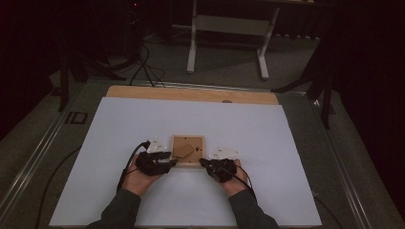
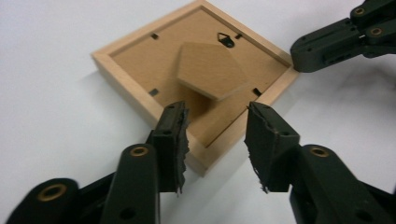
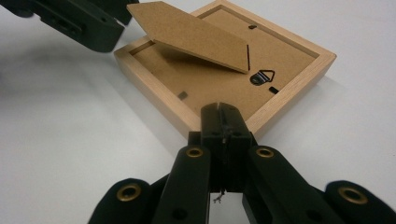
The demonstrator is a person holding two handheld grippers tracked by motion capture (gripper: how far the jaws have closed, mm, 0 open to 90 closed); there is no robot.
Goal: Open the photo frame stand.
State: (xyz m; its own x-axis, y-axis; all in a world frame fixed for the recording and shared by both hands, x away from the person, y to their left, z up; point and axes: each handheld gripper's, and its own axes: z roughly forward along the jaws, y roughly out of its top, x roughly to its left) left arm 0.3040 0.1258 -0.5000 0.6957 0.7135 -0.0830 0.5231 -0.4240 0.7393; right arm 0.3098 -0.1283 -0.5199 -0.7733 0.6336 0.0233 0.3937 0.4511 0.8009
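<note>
Your left gripper (image 2: 215,135) is hovering with jaws half open around a corner of the picture frame (image 2: 140,93), gripping nothing. Your right gripper (image 3: 223,122), jaws closed empty, is bracing the opposite corner. The frame is lying face down at centre; its stand flap (image 2: 210,70) is lifting, backing tabs unopened. The white table (image 1: 267,133) is offering no obstruction.

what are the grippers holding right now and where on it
Nothing is clamped. The left gripper is open at a corner of the frame; the right gripper is shut, its tips against another corner.
</note>
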